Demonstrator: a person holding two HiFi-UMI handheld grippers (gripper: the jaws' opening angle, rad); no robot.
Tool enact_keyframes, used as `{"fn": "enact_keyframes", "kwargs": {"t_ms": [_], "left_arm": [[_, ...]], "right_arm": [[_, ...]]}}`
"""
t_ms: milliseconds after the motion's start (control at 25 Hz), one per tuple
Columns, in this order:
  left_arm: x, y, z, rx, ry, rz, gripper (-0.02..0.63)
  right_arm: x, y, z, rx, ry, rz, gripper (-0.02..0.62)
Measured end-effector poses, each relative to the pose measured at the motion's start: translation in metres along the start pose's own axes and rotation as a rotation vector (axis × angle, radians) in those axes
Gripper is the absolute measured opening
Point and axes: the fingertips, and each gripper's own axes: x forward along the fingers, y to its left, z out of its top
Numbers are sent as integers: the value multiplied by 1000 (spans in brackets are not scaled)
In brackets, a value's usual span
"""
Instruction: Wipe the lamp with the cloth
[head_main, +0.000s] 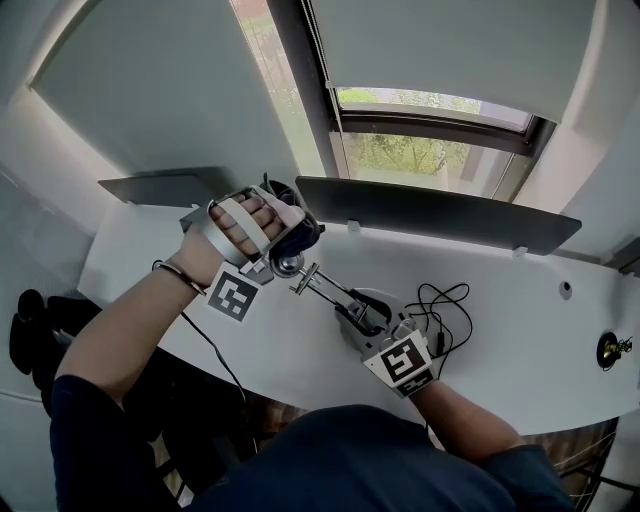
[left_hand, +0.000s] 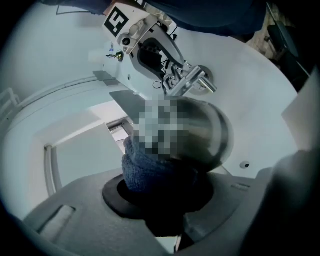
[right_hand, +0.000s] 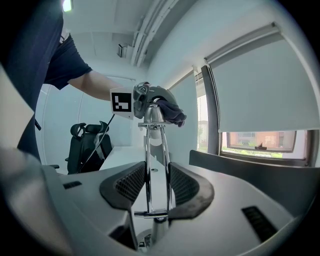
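A chrome desk lamp stands on the white table (head_main: 520, 330). Its round head (head_main: 288, 265) sits on a two-rod arm (head_main: 325, 290). My left gripper (head_main: 290, 238) is shut on a dark blue cloth (head_main: 303, 235) and holds it against the top of the lamp head. In the left gripper view the cloth (left_hand: 150, 170) bulges from the jaws and touches the shiny head (left_hand: 212, 135). My right gripper (head_main: 355, 312) is shut on the lamp arm. In the right gripper view its pads (right_hand: 131, 182) flank the two rods (right_hand: 146, 165), with the lamp head (right_hand: 152, 115) and cloth (right_hand: 171, 111) above.
A tangled black cable (head_main: 445, 305) lies right of the lamp. A long dark panel (head_main: 440, 212) runs along the table's back edge under the window (head_main: 430, 150). A small brass-coloured fitting (head_main: 608, 348) sits far right. A black office chair (right_hand: 85, 137) stands at the left.
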Motion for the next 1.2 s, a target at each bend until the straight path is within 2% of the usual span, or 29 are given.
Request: {"fn": "enact_keyframes", "kwargs": {"t_ms": [200, 480, 1200], "left_arm": [[5, 2, 5, 38, -44, 34, 130], [6, -2, 3, 31, -21, 11, 130], [-45, -21, -14, -176, 162, -38, 131]], "right_arm": [[0, 1, 2, 3, -3, 4, 160], [0, 0, 1, 10, 3, 6, 160], [3, 6, 2, -16, 36, 7, 158]]}}
